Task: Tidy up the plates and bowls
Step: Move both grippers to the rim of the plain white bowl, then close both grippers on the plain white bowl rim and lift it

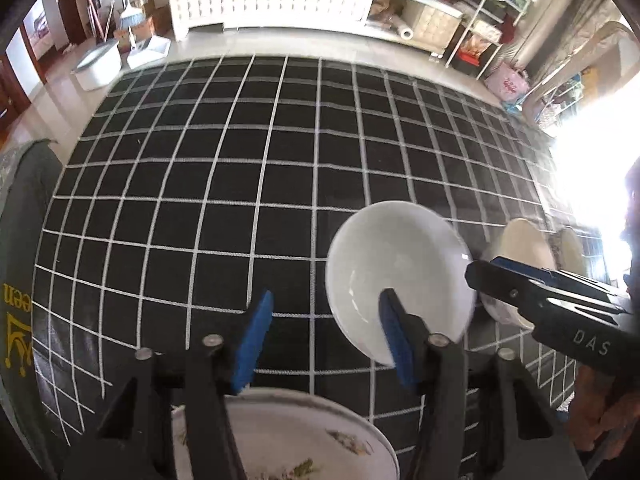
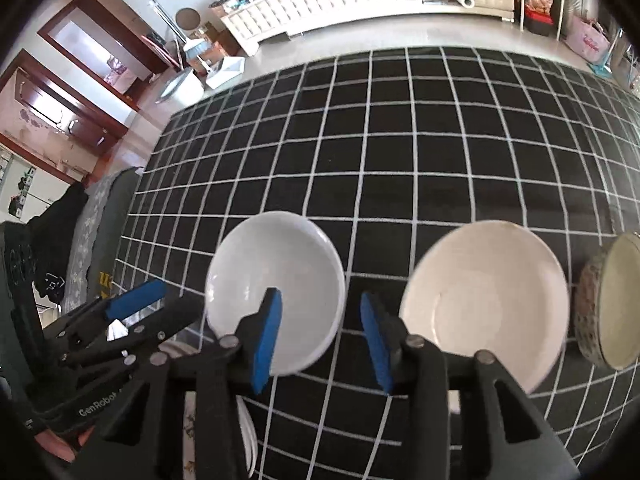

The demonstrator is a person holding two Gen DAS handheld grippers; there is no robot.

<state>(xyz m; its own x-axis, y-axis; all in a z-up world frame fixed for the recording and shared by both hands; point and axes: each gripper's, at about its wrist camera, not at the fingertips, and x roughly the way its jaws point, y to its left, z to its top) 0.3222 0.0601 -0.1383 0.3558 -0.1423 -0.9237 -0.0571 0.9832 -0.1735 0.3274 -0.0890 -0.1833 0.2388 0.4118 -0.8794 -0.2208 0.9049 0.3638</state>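
Note:
A white bowl (image 1: 396,268) (image 2: 276,276) rests on the black checked tablecloth (image 1: 240,184). To its right stand a cream bowl (image 2: 484,300) (image 1: 524,244) and a patterned bowl (image 2: 608,300). My left gripper (image 1: 326,340) hangs above the cloth just left of the white bowl, open; its right pad (image 1: 394,340) overlaps the bowl's near rim. My right gripper (image 2: 320,344) is open over the gap between the white and cream bowls, with only cloth between its pads. A floral plate (image 1: 288,436) lies under the left gripper.
A dark green cushioned seat (image 1: 24,280) borders the table's left edge. Stacked plate rims (image 2: 246,432) show at the near edge. Beyond the far table edge are the floor, a white tufted bench (image 1: 272,0) and cluttered shelves (image 1: 488,12).

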